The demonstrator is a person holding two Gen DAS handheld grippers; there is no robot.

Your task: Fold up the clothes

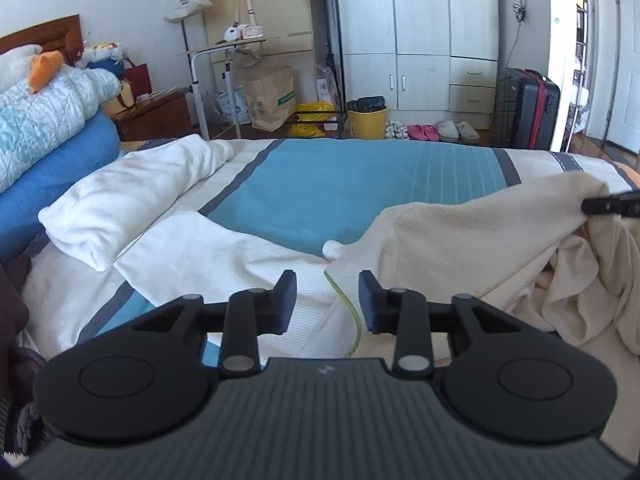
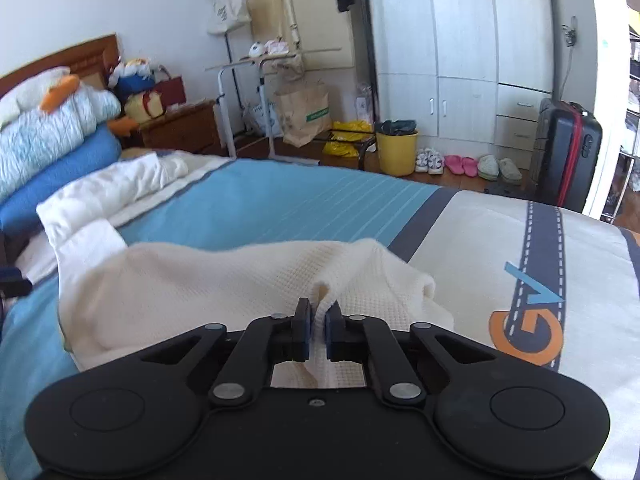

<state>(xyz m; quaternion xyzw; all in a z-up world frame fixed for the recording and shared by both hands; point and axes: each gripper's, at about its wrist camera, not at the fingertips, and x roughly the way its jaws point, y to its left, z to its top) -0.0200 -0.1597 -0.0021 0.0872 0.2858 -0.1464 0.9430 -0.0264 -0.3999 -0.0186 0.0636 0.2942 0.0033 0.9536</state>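
A cream waffle-knit garment (image 1: 472, 248) lies bunched on the bed; it also shows in the right wrist view (image 2: 208, 284). My right gripper (image 2: 318, 326) is shut on a fold of this garment and lifts its edge; its fingertips show at the right edge of the left wrist view (image 1: 604, 205). My left gripper (image 1: 327, 300) is open and empty, low over the garment's near edge. A folded white waffle garment (image 1: 208, 252) lies just left of it, and a white fluffy folded garment (image 1: 132, 196) lies farther left.
The bed has a blue, white and grey cover (image 1: 320, 184). A blue pillow (image 1: 48, 184) and quilt (image 1: 44, 116) are stacked at the left. Beyond the bed stand a yellow bin (image 1: 366, 118), slippers (image 1: 440, 130), a black suitcase (image 1: 524, 108) and white wardrobes (image 1: 420, 32).
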